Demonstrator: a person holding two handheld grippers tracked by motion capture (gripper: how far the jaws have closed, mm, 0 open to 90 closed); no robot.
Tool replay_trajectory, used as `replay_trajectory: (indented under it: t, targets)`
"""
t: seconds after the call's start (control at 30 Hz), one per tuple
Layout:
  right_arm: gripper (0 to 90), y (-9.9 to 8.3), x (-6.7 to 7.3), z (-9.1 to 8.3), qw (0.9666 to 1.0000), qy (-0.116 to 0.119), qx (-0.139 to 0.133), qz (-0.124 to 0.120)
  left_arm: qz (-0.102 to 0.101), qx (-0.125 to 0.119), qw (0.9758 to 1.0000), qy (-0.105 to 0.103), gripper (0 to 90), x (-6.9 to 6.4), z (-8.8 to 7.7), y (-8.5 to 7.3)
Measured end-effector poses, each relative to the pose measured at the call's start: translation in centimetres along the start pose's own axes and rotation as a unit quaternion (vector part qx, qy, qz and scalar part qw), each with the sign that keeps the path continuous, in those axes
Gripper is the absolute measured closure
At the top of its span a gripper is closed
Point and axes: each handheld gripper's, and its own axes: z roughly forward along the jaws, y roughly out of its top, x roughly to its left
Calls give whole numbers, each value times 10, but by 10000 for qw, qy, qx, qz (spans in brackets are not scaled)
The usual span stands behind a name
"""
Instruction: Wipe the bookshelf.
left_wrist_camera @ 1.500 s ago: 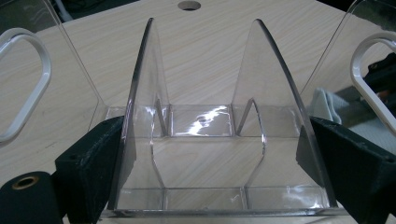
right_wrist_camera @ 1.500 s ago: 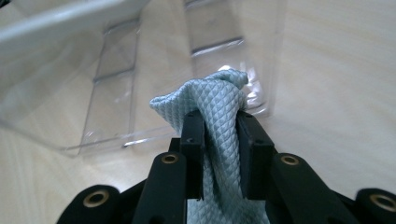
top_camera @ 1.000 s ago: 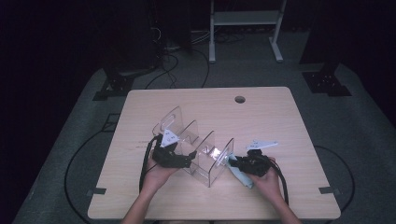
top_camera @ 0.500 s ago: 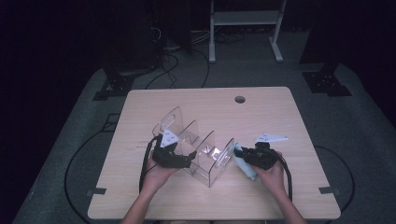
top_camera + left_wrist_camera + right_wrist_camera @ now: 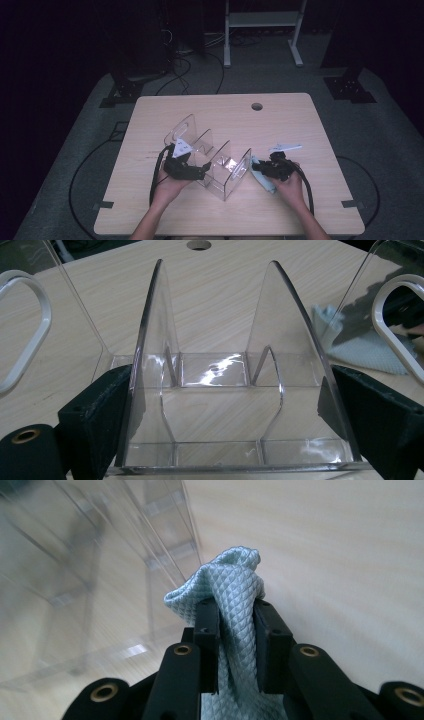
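Cloth, pale blue and quilted, was pinched between the jaws of the right gripper, which were clamped tight on a bunched fold that stood up past their tips. In the high view this cloth hung low over the table, just beside the right end of the clear plastic rack. The left gripper had its jaws spread wide around the rack, one black pad against each outer wall, so it held the rack steady on the table. Judging from that, the work seemed to be wiping the rack: the bracing and the picking up of the cloth looked done, while the wiping itself looked barely begun, since the cloth was near the rack's end wall and I could not tell whether it touched it. The dividers inside remained to be reached.
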Motion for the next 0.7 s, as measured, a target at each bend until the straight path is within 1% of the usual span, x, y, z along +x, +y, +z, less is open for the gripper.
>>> replay_trajectory:
  t: [0.03,0.07,0.13,0.17,0.2,0.23,0.27,0.33,0.4,0.47,0.5,0.53,0.57,0.6,0.63,0.67,0.7]
  targets:
    - [747,-2,-1,3,10000,-11,95,5,-4,3,10000,-1,82,0,0,0]
    - [748,-2,-2,4,10000,22,74,48,-13,5,10000,-5,82,0,0,0]
    - [748,3,-1,0,10000,11,-23,14,-15,10,10000,-19,82,1,0,0]
    - [748,6,0,-5,9998,28,-189,19,-15,13,10000,-17,82,1,0,0]
    - [749,7,0,-6,9997,51,-245,34,-16,15,10000,-14,82,1,0,0]
    - [749,8,-1,-7,9995,104,-293,104,-17,10,10000,-12,82,0,0,0]
    - [750,7,-3,-5,9996,105,-232,97,-12,7,10000,-9,82,0,0,0]
    - [750,1,-4,3,10000,46,8,85,38,14,10000,-11,82,0,0,0]
    - [751,-2,-5,8,9998,83,86,141,36,26,10000,-8,82,0,0,1]
    - [752,2,-5,3,9998,133,-34,169,30,24,10000,-6,82,0,0,1]
    - [752,5,-5,-2,9994,199,-202,191,26,14,10000,-5,82,0,0,0]
    - [752,8,-4,-9,9985,280,-427,199,24,12,10000,-4,82,0,0,0]
    - [753,11,-3,-13,9979,335,-509,229,26,14,10000,4,83,0,0,1]
    - [752,11,-3,-15,9978,332,-543,188,26,14,10000,3,83,0,0,1]
    - [752,11,-2,-14,9982,302,-487,155,24,17,10000,0,83,0,0,1]
    - [752,8,-2,-10,9990,254,-352,126,22,19,10000,0,83,0,0,1]
    - [752,5,-2,-6,9993,236,-239,161,24,21,10000,2,83,0,0,1]
